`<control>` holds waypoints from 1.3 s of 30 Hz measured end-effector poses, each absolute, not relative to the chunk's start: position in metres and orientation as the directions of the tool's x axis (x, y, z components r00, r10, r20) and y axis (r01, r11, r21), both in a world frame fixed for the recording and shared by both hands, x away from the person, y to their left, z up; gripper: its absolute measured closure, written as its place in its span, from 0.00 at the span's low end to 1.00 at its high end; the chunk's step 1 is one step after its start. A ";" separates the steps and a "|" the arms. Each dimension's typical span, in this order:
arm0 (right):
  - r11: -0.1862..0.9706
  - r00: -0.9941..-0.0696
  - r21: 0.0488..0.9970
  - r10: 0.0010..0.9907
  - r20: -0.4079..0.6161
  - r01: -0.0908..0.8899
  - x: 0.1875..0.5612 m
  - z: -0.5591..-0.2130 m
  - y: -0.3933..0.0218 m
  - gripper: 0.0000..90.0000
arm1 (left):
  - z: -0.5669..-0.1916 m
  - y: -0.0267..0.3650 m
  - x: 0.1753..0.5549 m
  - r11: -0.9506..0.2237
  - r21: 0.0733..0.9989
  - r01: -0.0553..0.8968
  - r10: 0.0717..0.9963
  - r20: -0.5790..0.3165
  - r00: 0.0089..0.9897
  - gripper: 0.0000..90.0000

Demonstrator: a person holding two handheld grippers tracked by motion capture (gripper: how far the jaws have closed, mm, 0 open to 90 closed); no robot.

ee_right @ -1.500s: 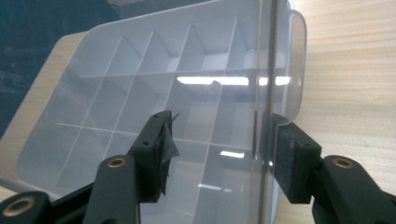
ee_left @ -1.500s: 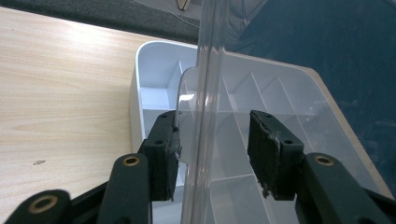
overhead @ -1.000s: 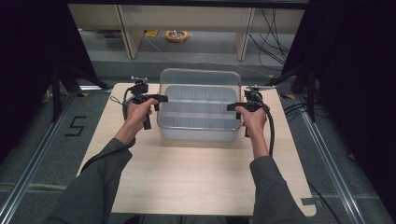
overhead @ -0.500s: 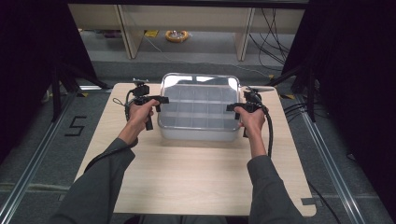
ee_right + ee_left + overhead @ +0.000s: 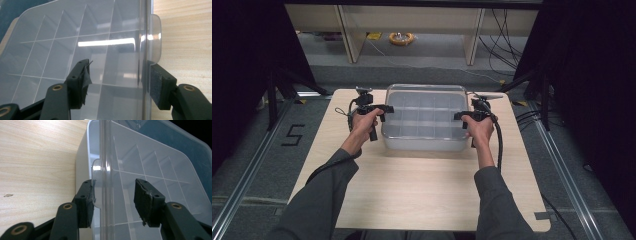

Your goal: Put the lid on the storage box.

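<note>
A clear plastic compartment box (image 5: 422, 144) stands at the far middle of the wooden table (image 5: 422, 190), with its clear lid (image 5: 150, 165) (image 5: 62, 37) lying on it. My left gripper (image 5: 384, 107) (image 5: 115, 197) is at the box's left end. It is open, and its jaws straddle the lid's rim and side tab (image 5: 97, 170). My right gripper (image 5: 459, 116) (image 5: 120, 80) is at the right end. Its jaws have just been opening and stand open, with the lid's edge and tab (image 5: 155, 37) between them. One pad sits over the lid and the other outside under the tab.
Bare table lies in front of the box and to both sides. Beyond the far edge are shelf legs, a yellow roll (image 5: 401, 37) on the floor and cables at the right. A "5" mark (image 5: 292, 135) is on the floor at the left.
The clear lid stood higher and farther back over the box. It has come down onto it. Both hands have stayed at the box's ends.
</note>
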State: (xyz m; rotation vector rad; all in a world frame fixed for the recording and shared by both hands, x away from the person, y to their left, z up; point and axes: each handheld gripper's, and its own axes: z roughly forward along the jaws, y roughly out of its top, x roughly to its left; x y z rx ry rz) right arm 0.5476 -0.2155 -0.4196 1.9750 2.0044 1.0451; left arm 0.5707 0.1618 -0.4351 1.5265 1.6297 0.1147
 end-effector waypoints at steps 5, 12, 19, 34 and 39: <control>-0.163 -0.088 0.535 0.907 0.413 0.829 0.546 -0.418 -0.210 0.45 | -0.435 0.160 0.570 0.233 0.609 0.758 0.851 -0.506 0.145 0.56; -0.075 -0.107 0.530 0.947 0.304 0.844 0.548 -0.421 -0.210 0.43 | -0.436 0.157 0.570 0.219 0.622 0.752 0.861 -0.485 0.151 0.56; -0.076 -0.116 0.544 0.943 0.311 0.835 0.548 -0.424 -0.212 0.44 | -0.435 0.156 0.569 0.208 0.627 0.751 0.866 -0.474 0.156 0.56; -0.089 -0.112 0.546 0.939 0.324 0.833 0.546 -0.426 -0.211 0.42 | -0.435 0.156 0.563 0.156 0.653 0.741 0.887 -0.423 0.186 0.56; -0.095 -0.106 0.539 0.938 0.329 0.837 0.546 -0.425 -0.210 0.42 | -0.435 0.155 0.562 0.142 0.660 0.738 0.895 -0.405 0.189 0.56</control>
